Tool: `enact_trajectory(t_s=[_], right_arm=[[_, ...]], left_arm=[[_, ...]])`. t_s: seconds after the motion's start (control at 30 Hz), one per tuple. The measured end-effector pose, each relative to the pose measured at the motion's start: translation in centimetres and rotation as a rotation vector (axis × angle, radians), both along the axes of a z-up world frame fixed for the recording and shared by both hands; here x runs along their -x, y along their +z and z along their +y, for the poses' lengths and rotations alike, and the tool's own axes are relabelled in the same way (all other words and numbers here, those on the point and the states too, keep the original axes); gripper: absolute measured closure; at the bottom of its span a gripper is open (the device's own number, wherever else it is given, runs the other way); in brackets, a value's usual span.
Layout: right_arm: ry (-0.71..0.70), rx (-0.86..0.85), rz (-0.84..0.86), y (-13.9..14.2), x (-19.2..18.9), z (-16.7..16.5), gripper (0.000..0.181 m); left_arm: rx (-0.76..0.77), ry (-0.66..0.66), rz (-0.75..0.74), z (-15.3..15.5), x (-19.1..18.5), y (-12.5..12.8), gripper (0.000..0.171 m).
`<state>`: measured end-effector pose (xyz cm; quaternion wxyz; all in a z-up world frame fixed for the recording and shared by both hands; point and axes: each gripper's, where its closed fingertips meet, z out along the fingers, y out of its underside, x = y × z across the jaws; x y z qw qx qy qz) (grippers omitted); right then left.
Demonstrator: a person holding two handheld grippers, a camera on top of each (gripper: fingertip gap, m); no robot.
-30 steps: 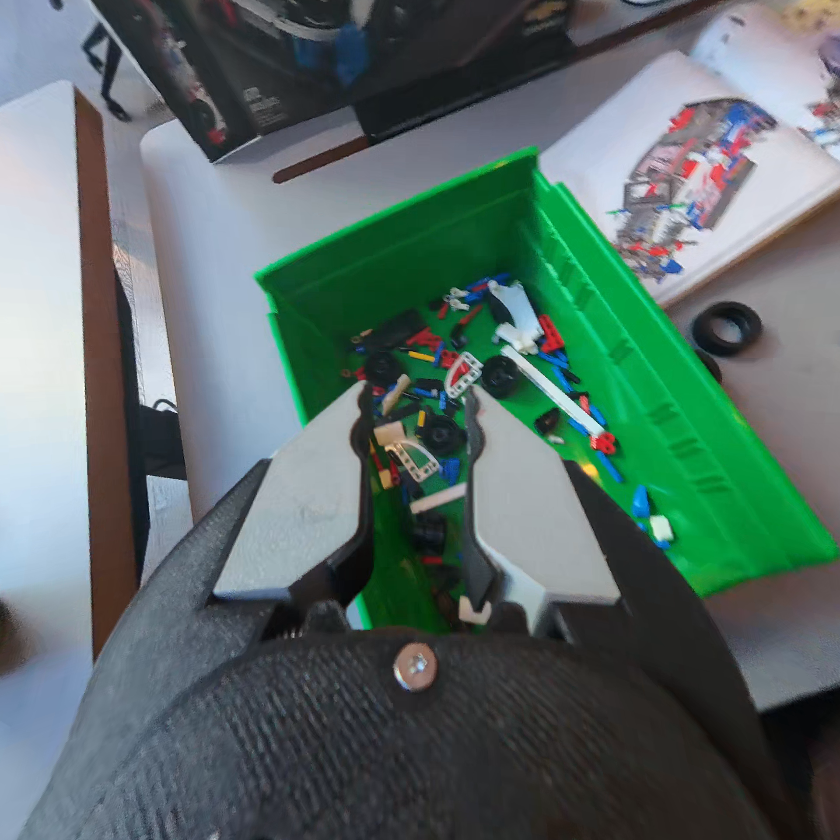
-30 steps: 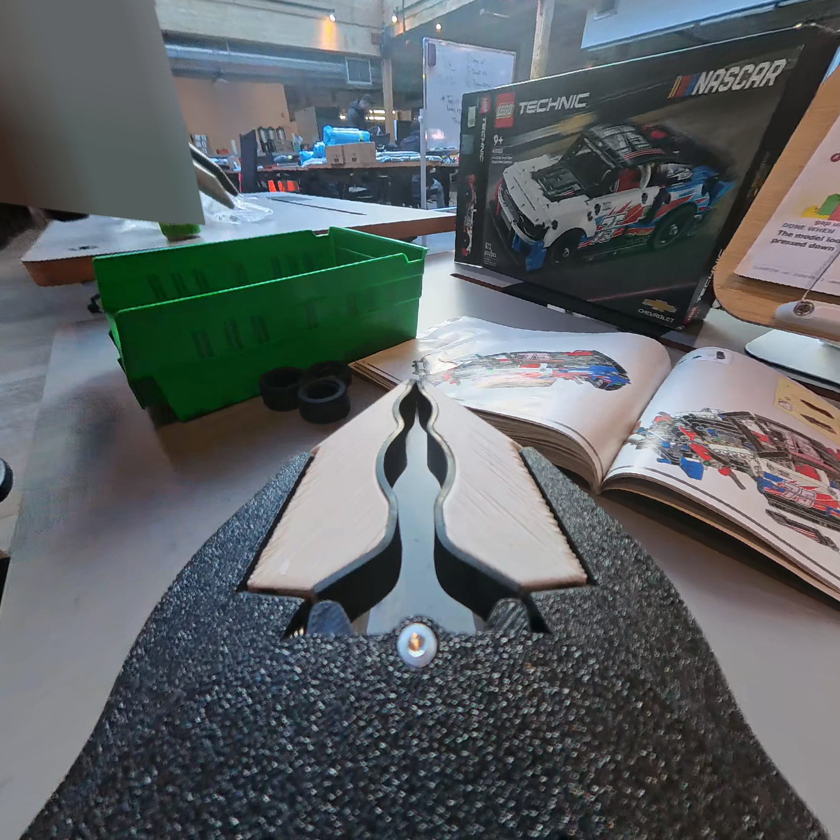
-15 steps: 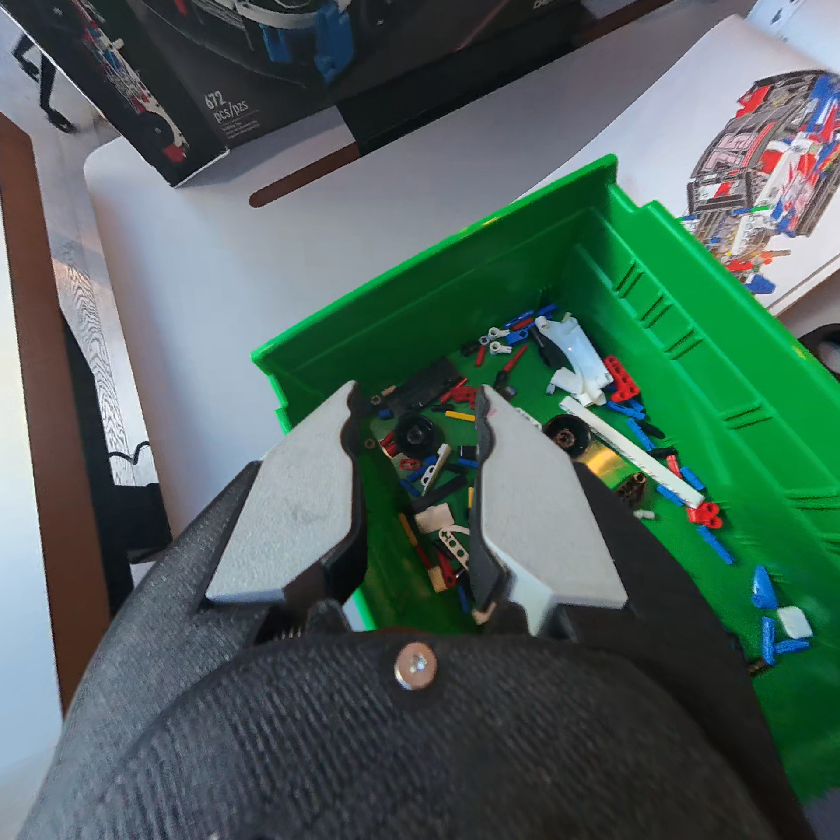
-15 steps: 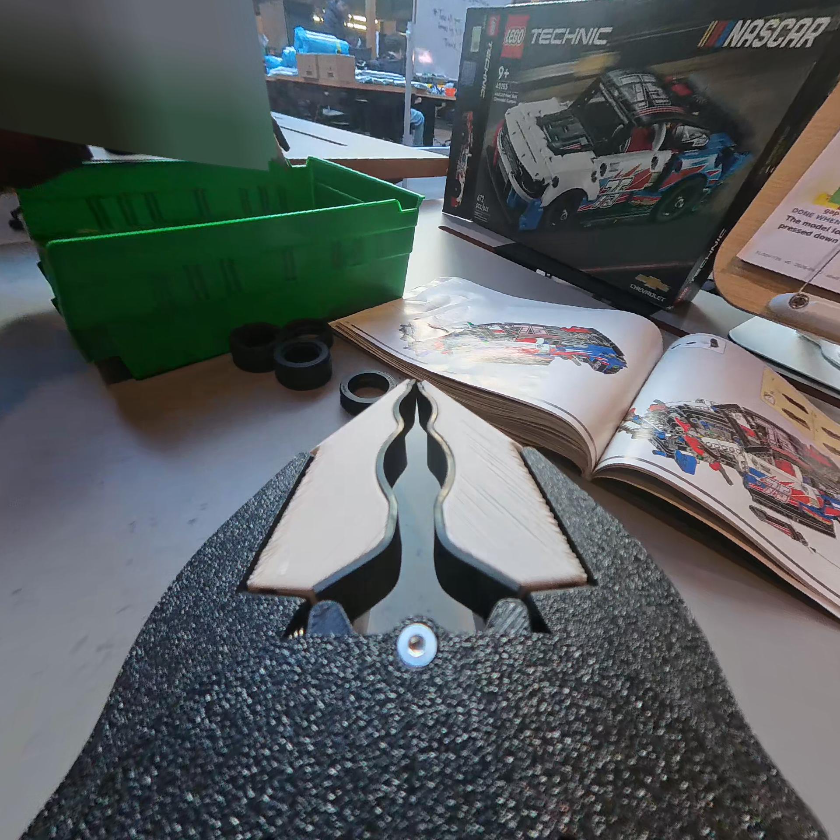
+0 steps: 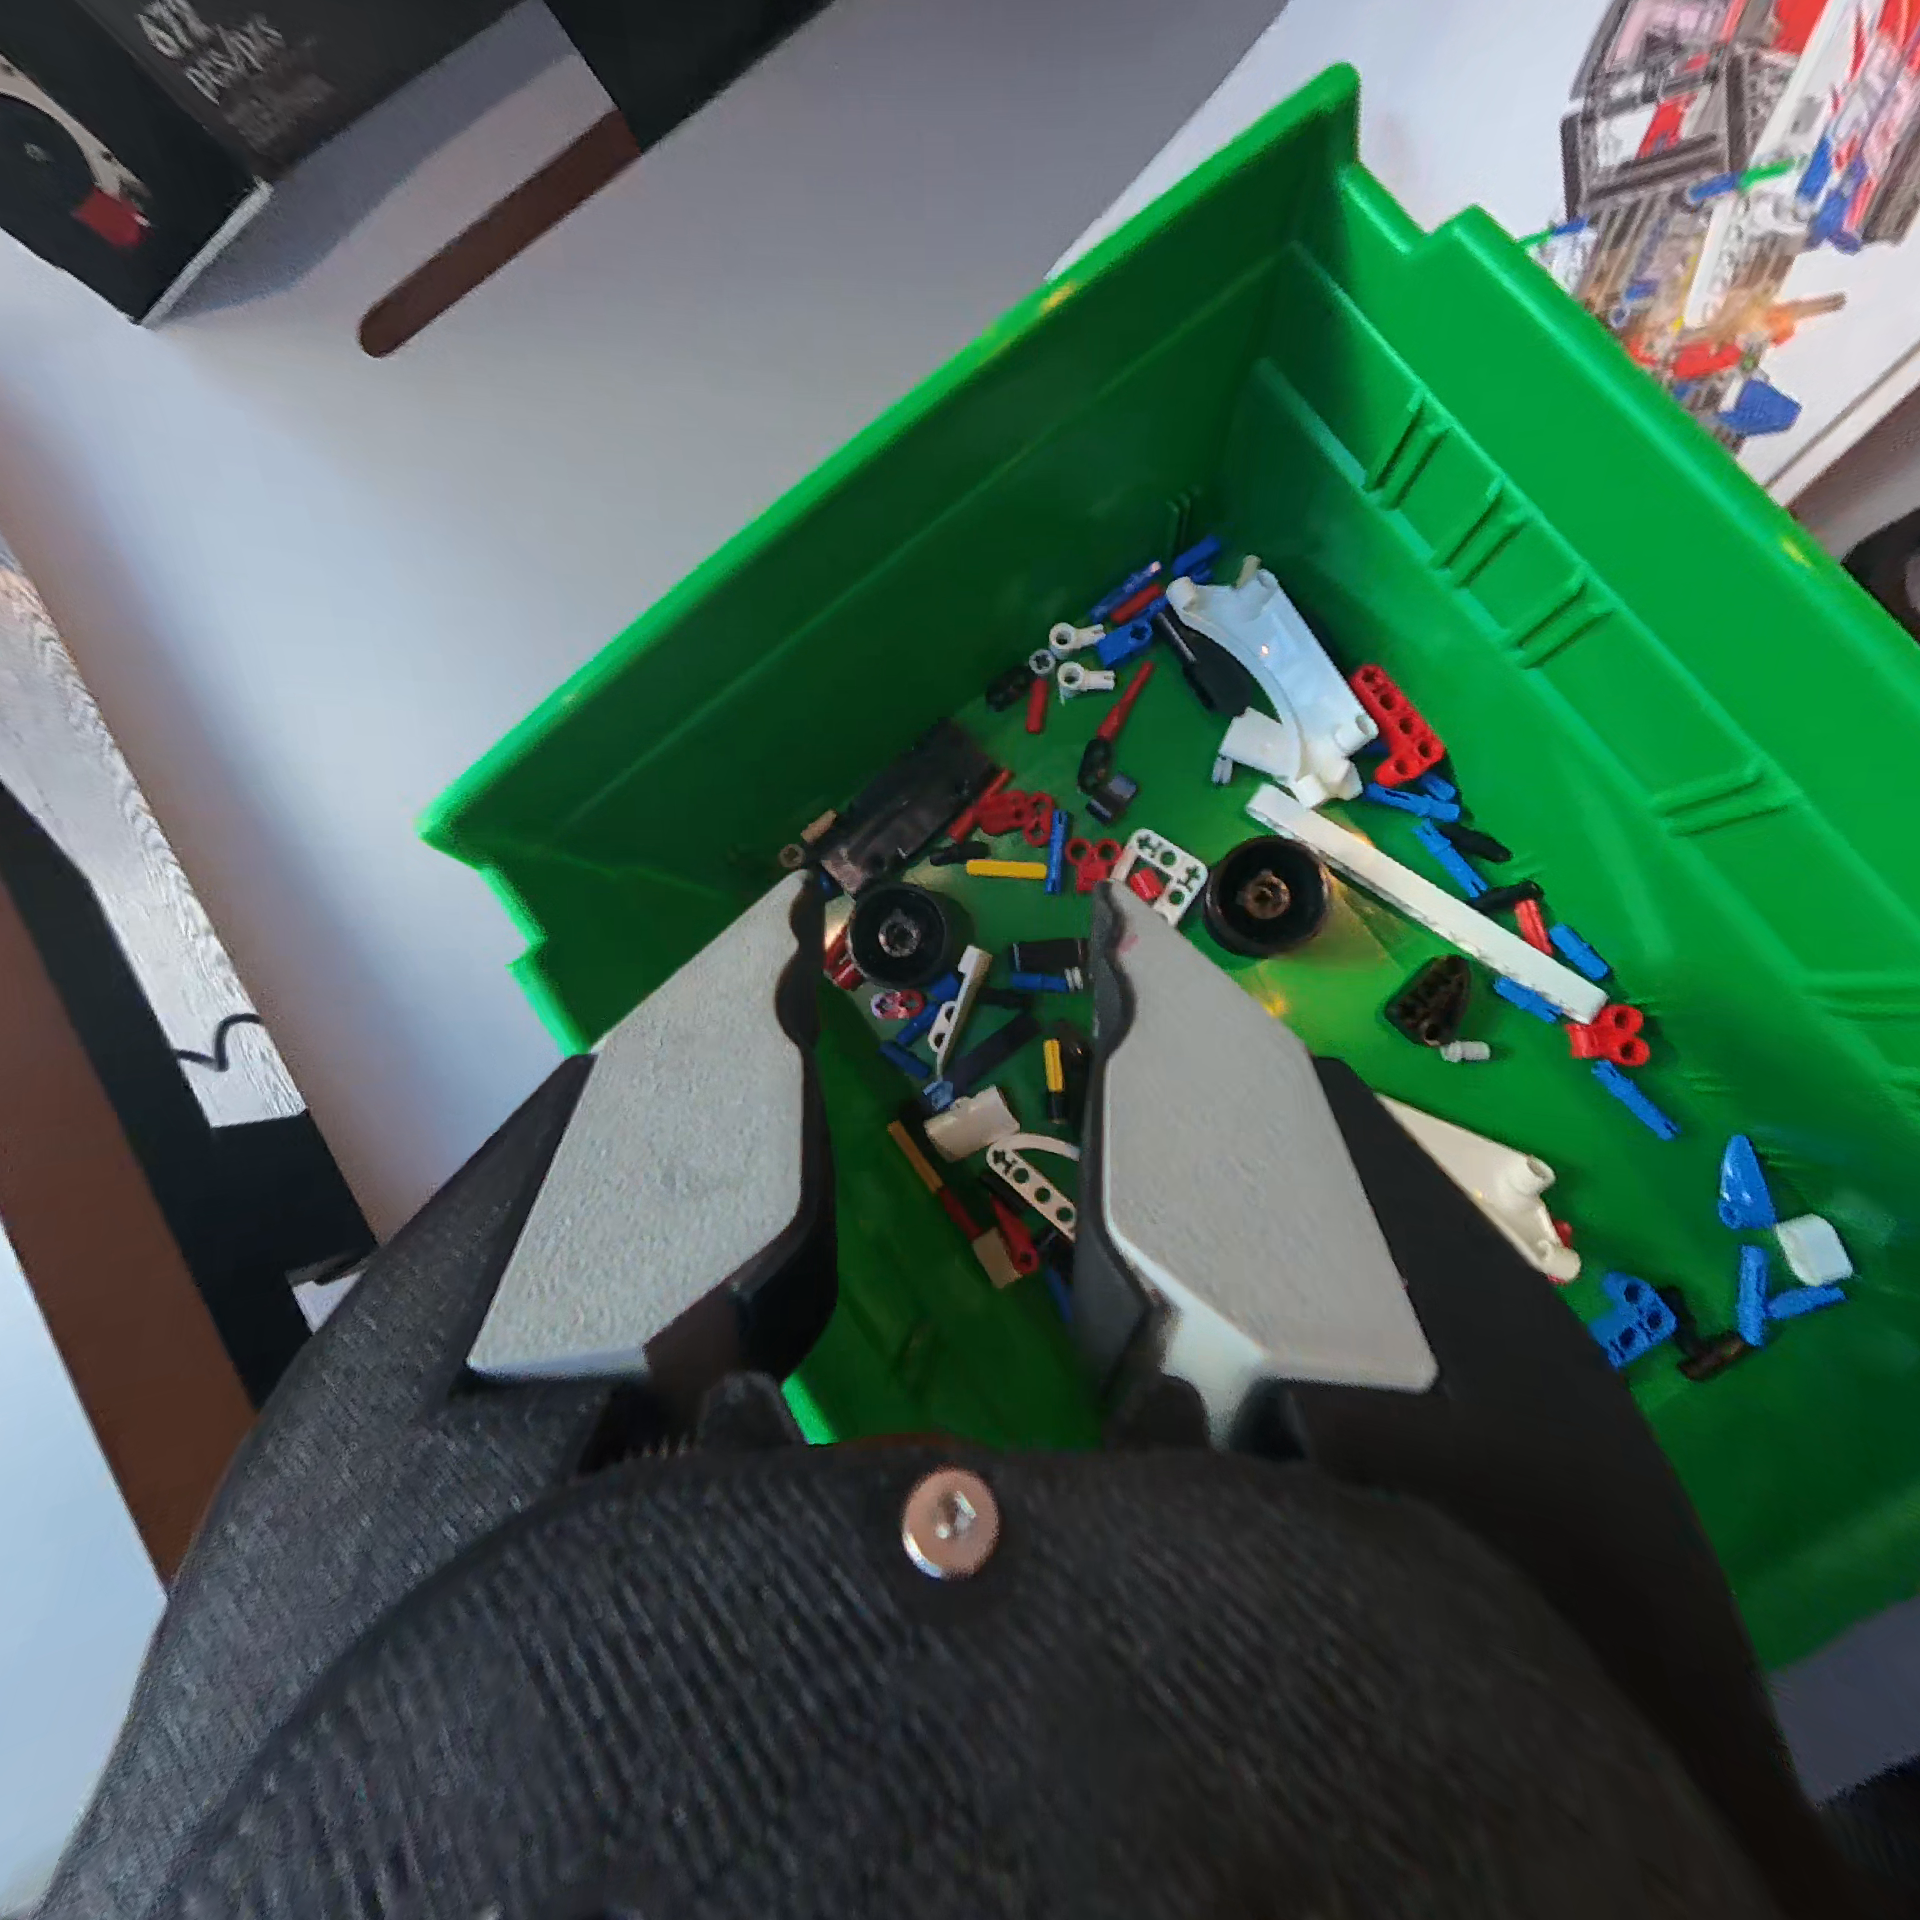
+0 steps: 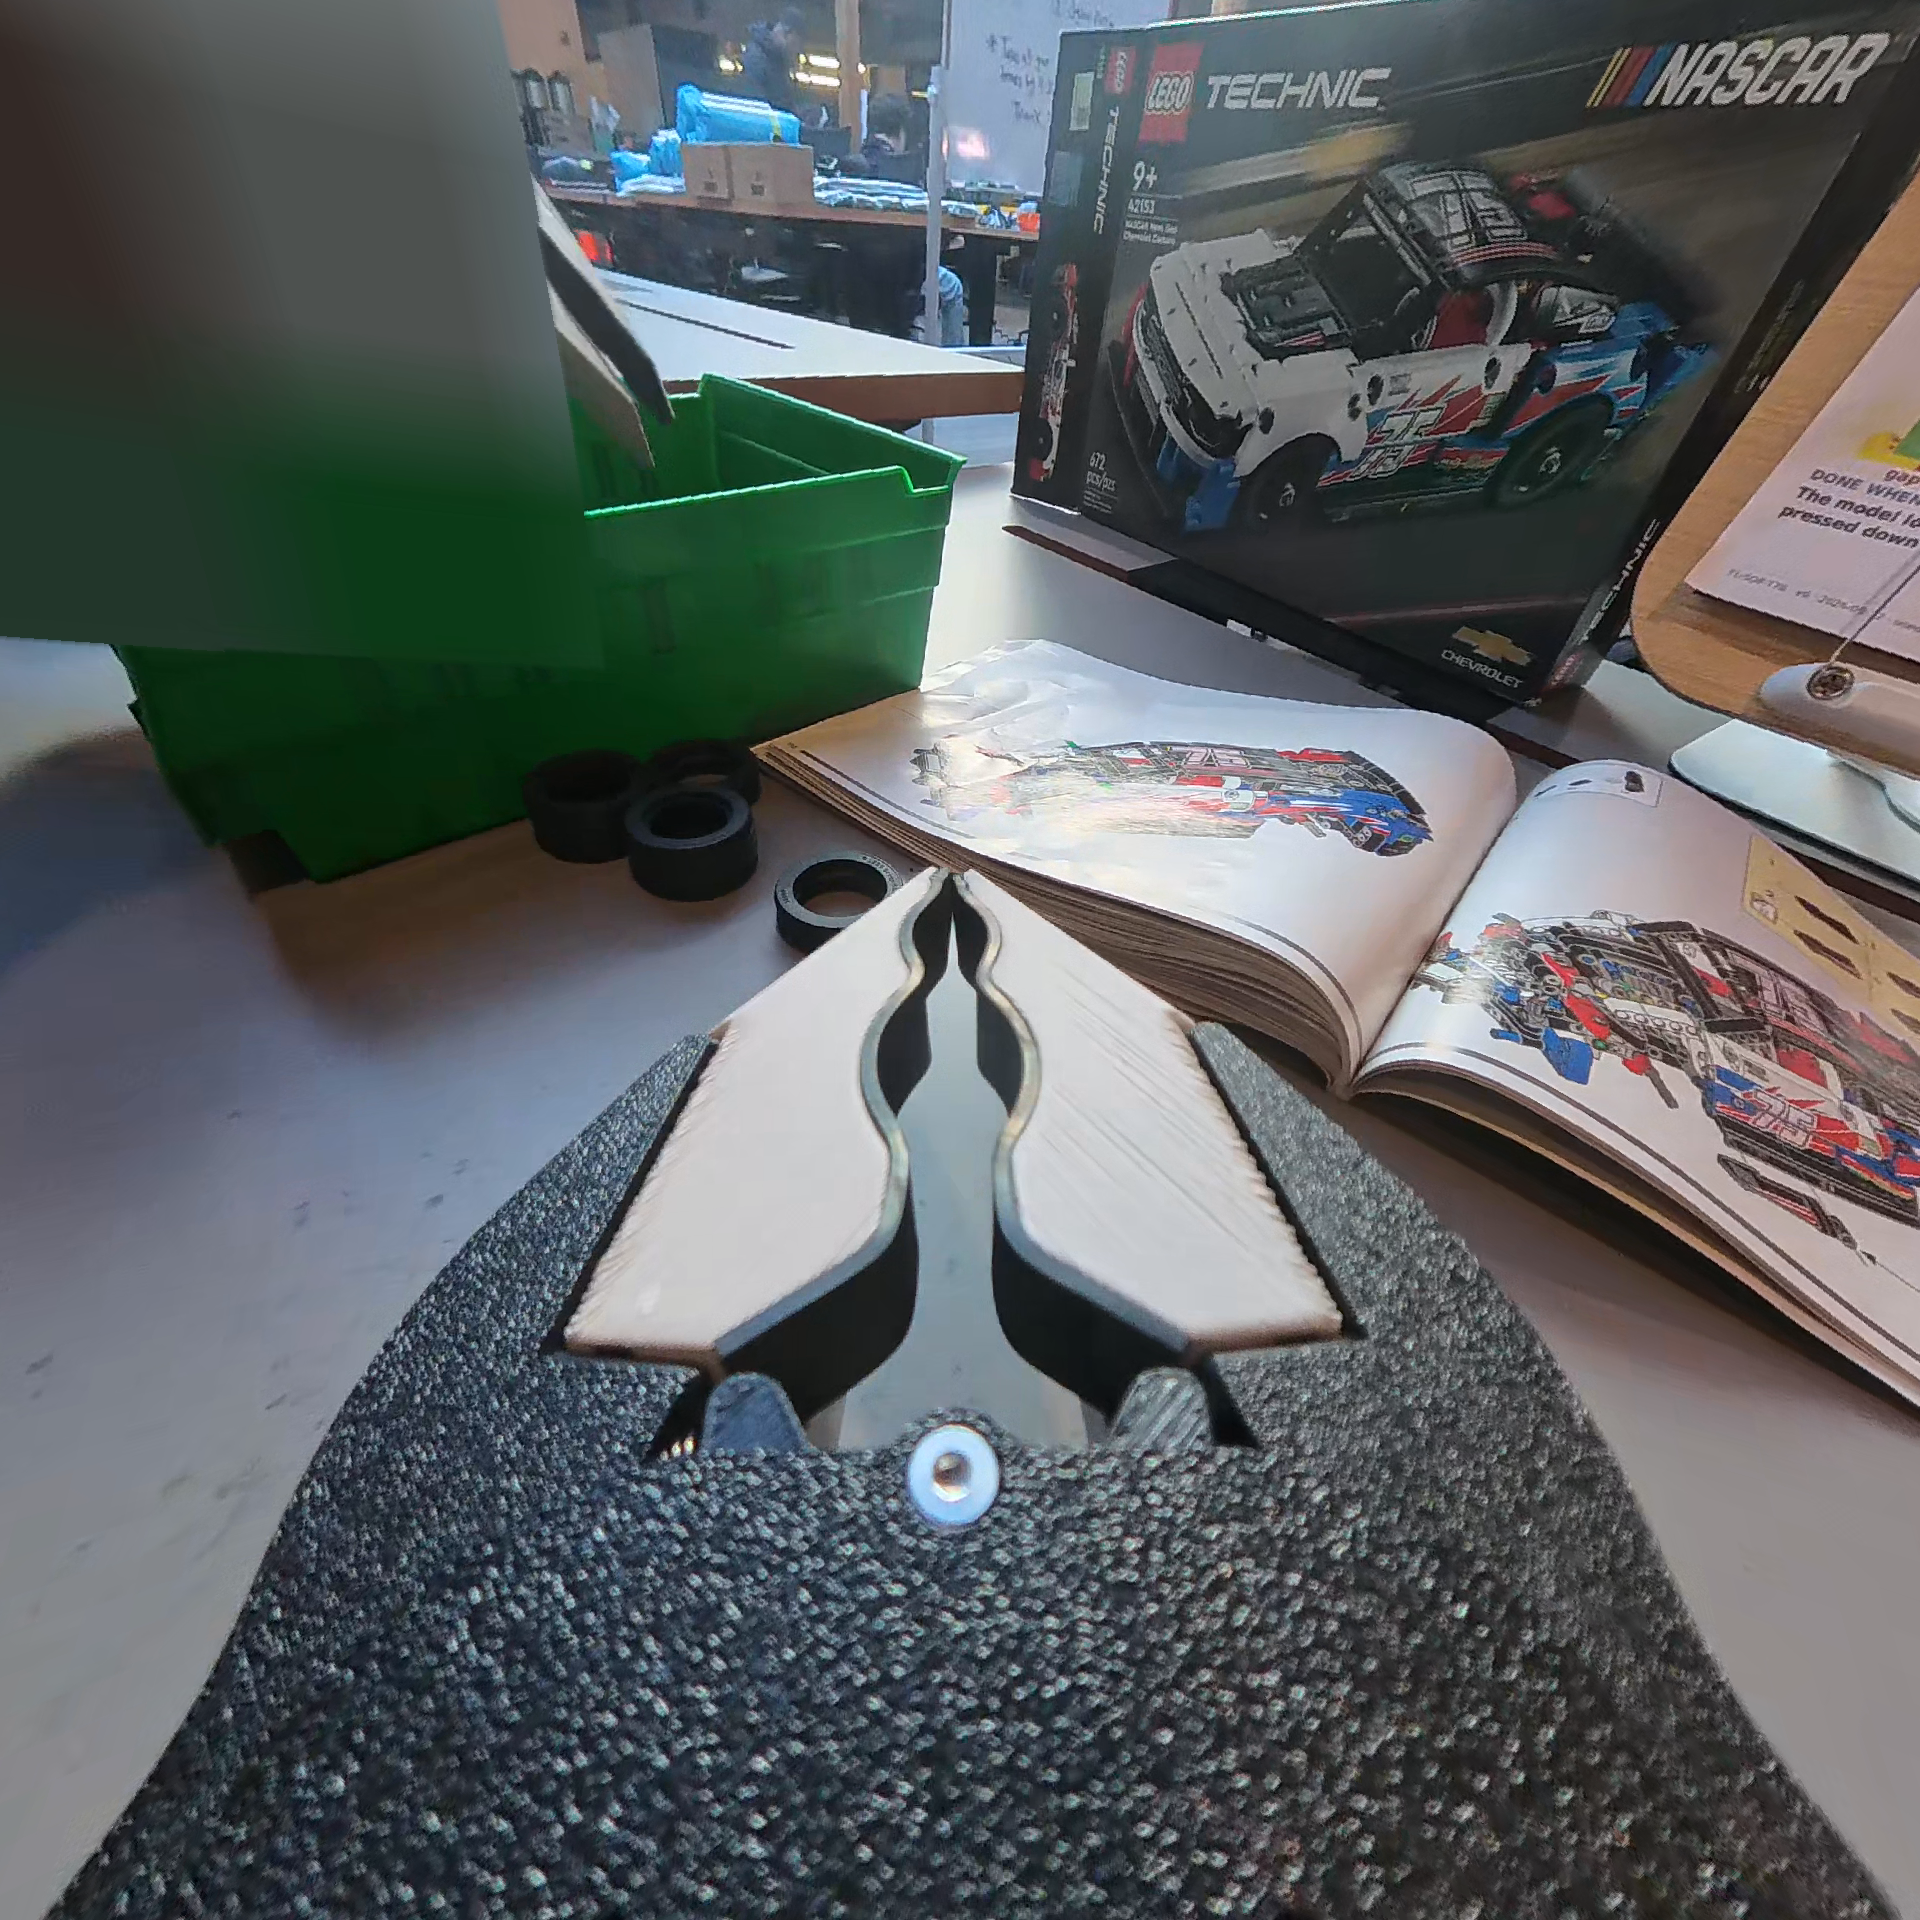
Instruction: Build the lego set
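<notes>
Green plastic is filling most of the left wrist view: the left gripper (image 5: 945, 904) is hanging over the green bin (image 5: 831, 582) with its jaws spread wide and nothing between them. Just past the left fingertip, a black wheel hub (image 5: 899, 935) is lying on the bin's floor, and a second hub (image 5: 1268, 909) is sitting just beyond the right fingertip. Loose lego pieces (image 5: 997, 1122), red, blue, yellow and white, are scattered across the bin's floor, with a long white beam (image 5: 1423, 920) and a curved white panel (image 5: 1278, 675) lying deeper in, toward the far wall.

Over on the right, the right gripper (image 6: 951, 883) is sitting low above the grey table (image 6: 260, 1091), jaws pressed together at the tips and seemingly empty, though the gap behind the tips is dark. Beside the bin, four black tyres (image 6: 691, 836) are resting on the table, one (image 6: 836, 899) lying apart, nearest the fingertips. Right of the bin, the open instruction booklet (image 6: 1195, 800) is lying flat, and farther back the set's box (image 6: 1403, 343) is standing upright.
</notes>
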<state>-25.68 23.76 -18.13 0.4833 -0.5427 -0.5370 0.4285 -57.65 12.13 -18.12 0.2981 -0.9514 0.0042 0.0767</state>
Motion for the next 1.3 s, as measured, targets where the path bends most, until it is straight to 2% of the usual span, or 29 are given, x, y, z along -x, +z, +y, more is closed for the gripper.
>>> enact_trajectory(t_s=[0.2,0.27,0.3,0.43,0.57,0.63,0.77,0.9,1.07,1.13,1.3], right_arm=[[0.006,0.023,0.029,0.4,-0.2,0.1,0.181],[0.009,0.035,0.045,0.6,-0.4,0.2,0.181],[0.011,0.044,0.054,0.7,-0.5,0.2,0.181],[0.018,0.104,0.094,1.2,-0.8,0.7,0.181],[0.028,0.171,0.14,1.7,-1.2,1.1,0.181],[0.047,0.205,0.155,1.9,-1.3,1.1,0.181],[0.076,0.251,0.167,2.0,-1.4,0.8,0.181],[0.096,0.266,0.172,2.1,-1.5,0.4,0.181],[0.113,0.264,0.164,2.0,-1.5,-0.1,0.181],[0.115,0.26,0.165,2.0,-1.6,-0.3,0.181],[0.121,0.263,0.163,2.0,-1.6,-0.4,0.181]], left_arm=[[0.24,-0.008,-0.043,-2.0,-0.8,-3.7,0.136],[0.36,0.023,-0.037,-3.3,-0.7,-5.3,0.152],[0.41,0.037,-0.014,-3.8,-0.4,-5.8,0.154],[0.509,-0.003,0.013,-4.7,-1.7,-6.7,0.155],[0.597,-0.024,0.06,-5.7,-2.5,-7.5,0.169],[0.607,-0.044,0.027,-6.0,-3.4,-7.6,0.17],[0.587,-0.067,-0.136,-6.3,-5.5,-6.9,0.171],[0.515,0.059,-0.113,-4.8,-3.2,-6.1,0.165],[0.538,0.145,-0.092,-4.3,-2.0,-7.8,0.156],[0.544,0.164,-0.112,-4.3,-2.1,-8.3,0.152],[0.546,0.164,-0.12,-4.2,-2.1,-8.4,0.154]])
